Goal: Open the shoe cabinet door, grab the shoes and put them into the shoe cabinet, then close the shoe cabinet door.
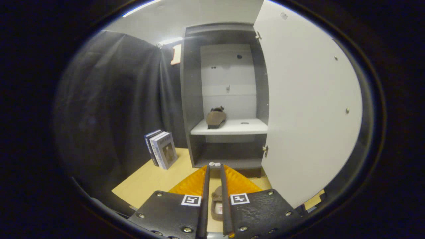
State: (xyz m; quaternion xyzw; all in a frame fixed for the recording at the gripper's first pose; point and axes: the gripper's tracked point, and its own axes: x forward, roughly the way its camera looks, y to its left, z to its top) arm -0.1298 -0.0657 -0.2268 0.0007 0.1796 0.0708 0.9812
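Holding 1 shoe (217, 203) pinched between narrow fingers, the gripper (215, 165) faces the open cabinet (191, 99); another shoe (215, 118) sits mid-shelf near its left. A loose pinch could drop it, or the door (308, 106) may catch it.

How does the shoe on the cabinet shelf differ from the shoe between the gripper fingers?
The shoe on the shelf rests inside the open shoe cabinet, far beyond the fingers. The shoe below the fingers lies on the wooden table, seen through the narrow gap of the hand-held gripper. It shows its insole; the shelf shoe shows its side. Both look brown.
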